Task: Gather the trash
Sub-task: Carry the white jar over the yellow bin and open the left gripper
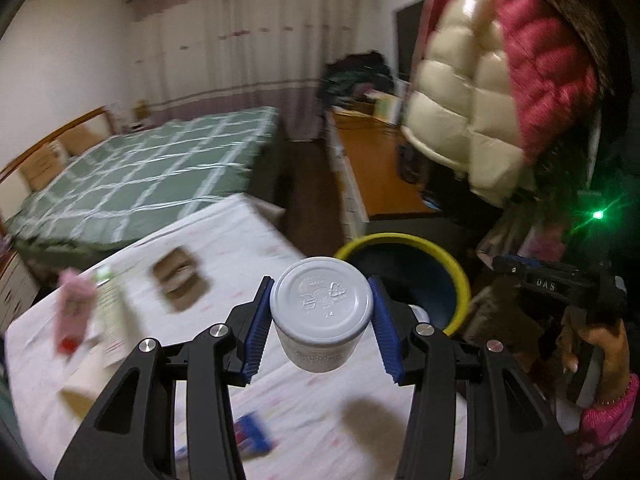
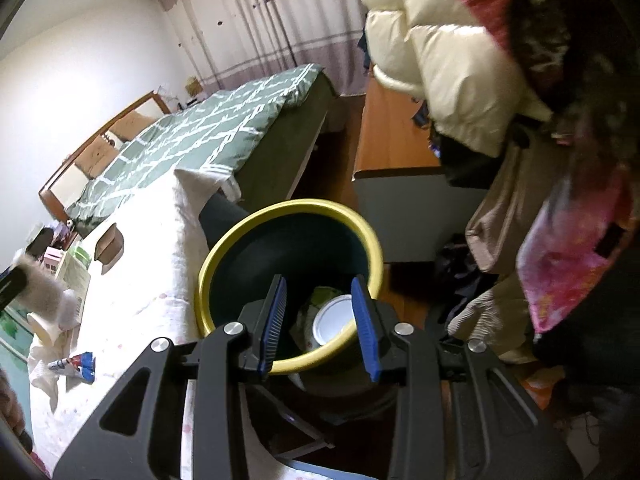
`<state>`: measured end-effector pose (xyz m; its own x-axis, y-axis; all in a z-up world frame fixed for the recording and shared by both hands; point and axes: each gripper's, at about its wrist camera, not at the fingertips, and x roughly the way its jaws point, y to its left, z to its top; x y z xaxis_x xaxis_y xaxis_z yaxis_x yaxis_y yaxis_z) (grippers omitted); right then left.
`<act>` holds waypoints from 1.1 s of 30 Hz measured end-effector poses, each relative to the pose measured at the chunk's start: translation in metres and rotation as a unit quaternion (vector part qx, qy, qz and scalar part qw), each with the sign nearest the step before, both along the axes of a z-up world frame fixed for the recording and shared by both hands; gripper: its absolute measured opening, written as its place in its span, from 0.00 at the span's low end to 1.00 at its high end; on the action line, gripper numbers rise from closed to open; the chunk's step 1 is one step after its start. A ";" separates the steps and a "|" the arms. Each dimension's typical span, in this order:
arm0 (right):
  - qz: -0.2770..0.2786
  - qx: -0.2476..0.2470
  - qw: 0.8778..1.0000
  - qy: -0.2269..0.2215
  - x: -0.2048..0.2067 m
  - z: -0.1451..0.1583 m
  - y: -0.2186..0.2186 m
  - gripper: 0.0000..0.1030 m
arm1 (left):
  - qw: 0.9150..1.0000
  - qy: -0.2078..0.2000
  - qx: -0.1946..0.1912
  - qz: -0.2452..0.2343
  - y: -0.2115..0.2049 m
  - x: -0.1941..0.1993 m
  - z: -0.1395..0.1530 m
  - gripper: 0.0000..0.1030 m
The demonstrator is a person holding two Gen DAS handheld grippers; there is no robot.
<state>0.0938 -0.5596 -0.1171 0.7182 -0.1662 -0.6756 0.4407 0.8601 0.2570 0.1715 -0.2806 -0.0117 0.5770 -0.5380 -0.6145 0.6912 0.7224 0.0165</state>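
Observation:
My left gripper [image 1: 321, 312] is shut on a white plastic jar [image 1: 321, 300], bottom toward the camera, held above the table's right edge next to the yellow-rimmed dark bin [image 1: 460, 280]. My right gripper [image 2: 320, 320] is open and empty, held over the bin [image 2: 224, 256]. Inside the bin lie a white round lid or cup [image 2: 332, 322] and green-white packaging [image 2: 326, 294]. On the table lie a brown cardboard piece [image 1: 180, 280], a pink pack [image 1: 74, 308], a green-white box [image 1: 110, 304] and a blue-red wrapper [image 1: 252, 436].
The table has a white cloth [image 1: 248, 240]. A green checked bed [image 1: 140, 172] stands behind it, a wooden desk [image 1: 376, 168] to the right. Hanging cream and pink jackets [image 1: 480, 100] crowd the upper right. The right gripper and hand [image 1: 580, 312] show at the right.

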 end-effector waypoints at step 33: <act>-0.002 0.030 1.000 -0.003 -0.024 -0.011 -0.018 0.41 | 0.997 0.076 0.020 -0.001 -0.076 0.031 -0.055 0.73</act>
<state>0.0702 -0.5779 -0.1278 0.7222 -0.1287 -0.6796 0.4420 0.8416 0.3104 0.2023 -0.3563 -0.0667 0.4751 -0.5118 -0.7157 0.6892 0.7222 -0.0589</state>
